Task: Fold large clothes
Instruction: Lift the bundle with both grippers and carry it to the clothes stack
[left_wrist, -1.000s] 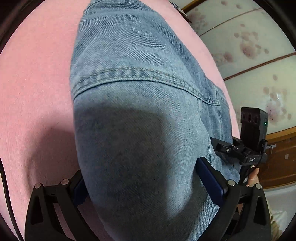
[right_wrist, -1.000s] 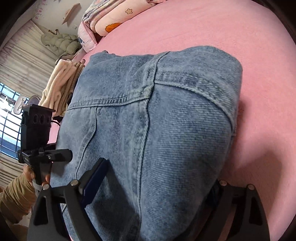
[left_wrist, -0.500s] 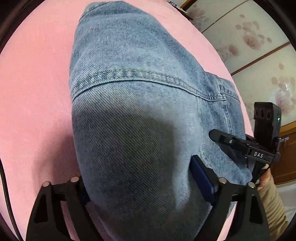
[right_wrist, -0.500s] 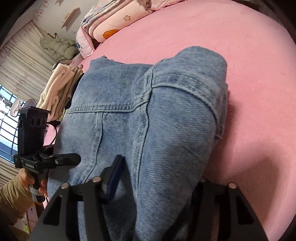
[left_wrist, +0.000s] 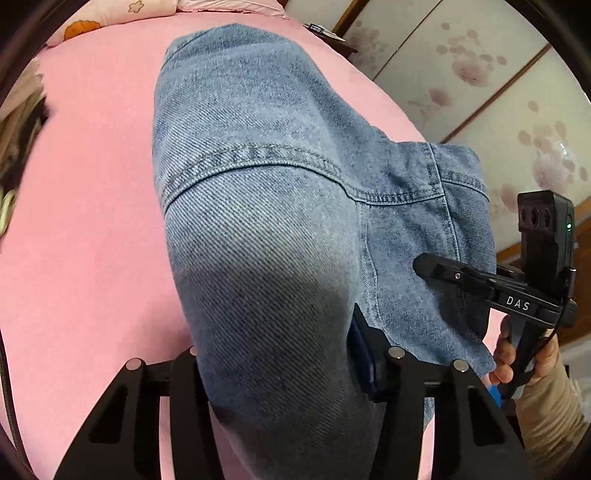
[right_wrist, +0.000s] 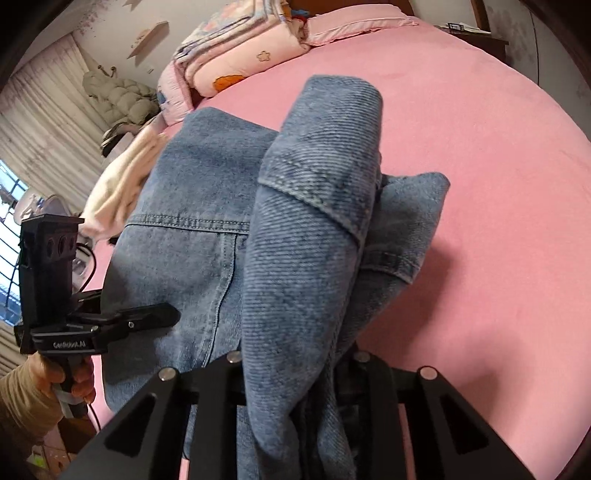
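Both wrist views close above denim garment (left_wrist: 258, 221), angled down, sharing pink bed (right_wrist: 498, 184)

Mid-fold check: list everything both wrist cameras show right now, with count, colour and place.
blue denim garment: one, blue, on the bed, near end bunched between both jaws
pink bed sheet: one, pink, under the garment
folded quilt: one, pink-and-white, head of bed
cream cloth: one, cream, bed's far edge
floral sliding panels: pale, behind the bed
left gripper: black, jaws just closing, pressing denim
right gripper: black, jaws just closing, clamped on denim
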